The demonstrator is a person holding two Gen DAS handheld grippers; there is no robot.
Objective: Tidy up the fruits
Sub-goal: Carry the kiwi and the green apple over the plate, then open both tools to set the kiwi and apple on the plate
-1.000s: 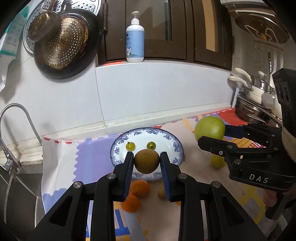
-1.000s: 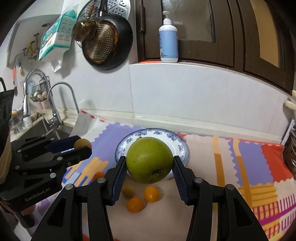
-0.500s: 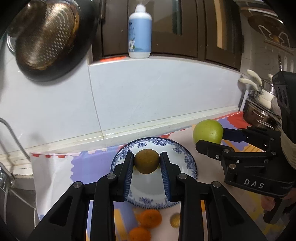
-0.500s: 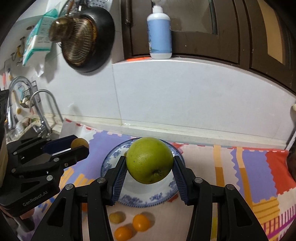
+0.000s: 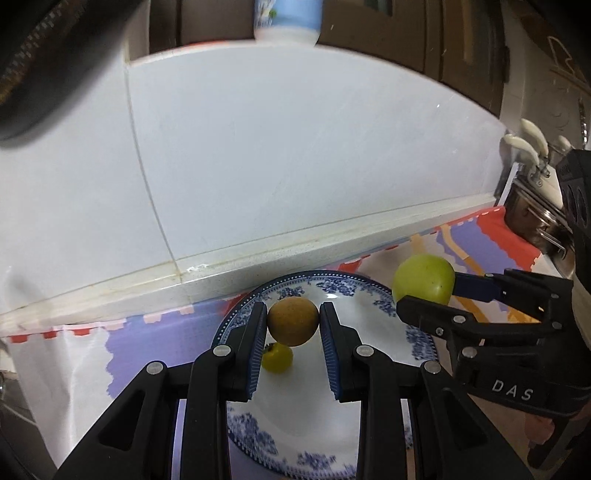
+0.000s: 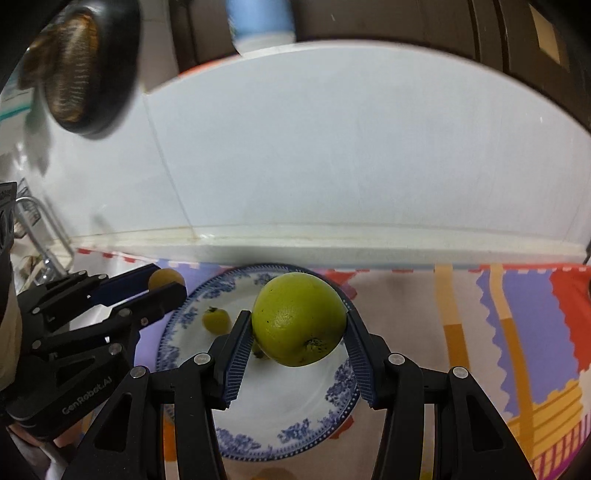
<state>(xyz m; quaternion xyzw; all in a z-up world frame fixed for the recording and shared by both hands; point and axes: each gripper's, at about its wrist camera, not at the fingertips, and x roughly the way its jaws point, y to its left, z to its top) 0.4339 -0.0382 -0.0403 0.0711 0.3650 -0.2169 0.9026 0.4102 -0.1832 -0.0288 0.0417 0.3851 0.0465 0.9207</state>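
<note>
My left gripper is shut on a small brown round fruit, held above the blue-and-white plate. A small yellow-green fruit lies on the plate just under it. My right gripper is shut on a large green fruit, also over the plate, near its right half. In the left wrist view the right gripper with the green fruit hangs at the plate's right rim. In the right wrist view the left gripper with the brown fruit sits at the plate's left rim, and the yellow-green fruit lies between the two.
The plate rests on a colourful patterned mat against a white tiled wall. A soap bottle stands on the ledge above. A pan with a strainer hangs at upper left, a tap is at left, and pots stand at right.
Both grippers have moved forward and down toward the plate, carrying their fruits. The plate now fills the lower part of both views and the loose orange fruits in front have dropped out of sight.
</note>
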